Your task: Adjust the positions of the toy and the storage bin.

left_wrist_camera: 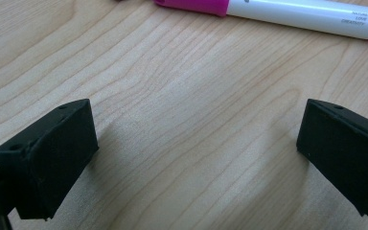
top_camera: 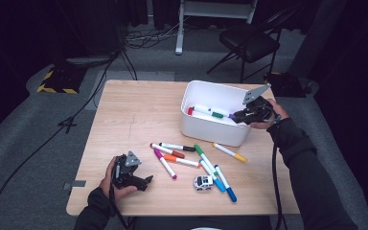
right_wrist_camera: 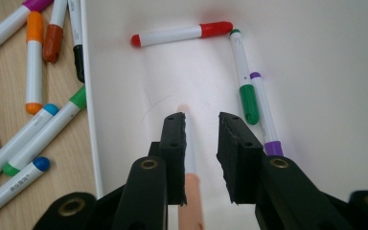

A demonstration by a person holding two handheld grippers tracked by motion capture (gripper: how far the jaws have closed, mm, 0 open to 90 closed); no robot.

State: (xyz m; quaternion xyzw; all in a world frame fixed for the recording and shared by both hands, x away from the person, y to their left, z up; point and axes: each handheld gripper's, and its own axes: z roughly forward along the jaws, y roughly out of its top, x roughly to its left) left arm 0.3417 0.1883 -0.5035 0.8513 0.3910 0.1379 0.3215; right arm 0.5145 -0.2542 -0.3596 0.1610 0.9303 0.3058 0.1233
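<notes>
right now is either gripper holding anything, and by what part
Nothing is gripped. A peach-capped marker lies between the right gripper's fingers at its white barrel, but one stands clear. The left gripper is open, empty.

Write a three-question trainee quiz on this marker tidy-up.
1. True or false: the toy car sits inside the white bin.
2. Which marker is between the jaws of the right gripper? A peach marker, B blue, C black.
3. How many markers lie flat on the bin's floor?
Key: 1 false, it stands on the table. 2 A. 3 three: red marker, green marker, purple marker.
</notes>
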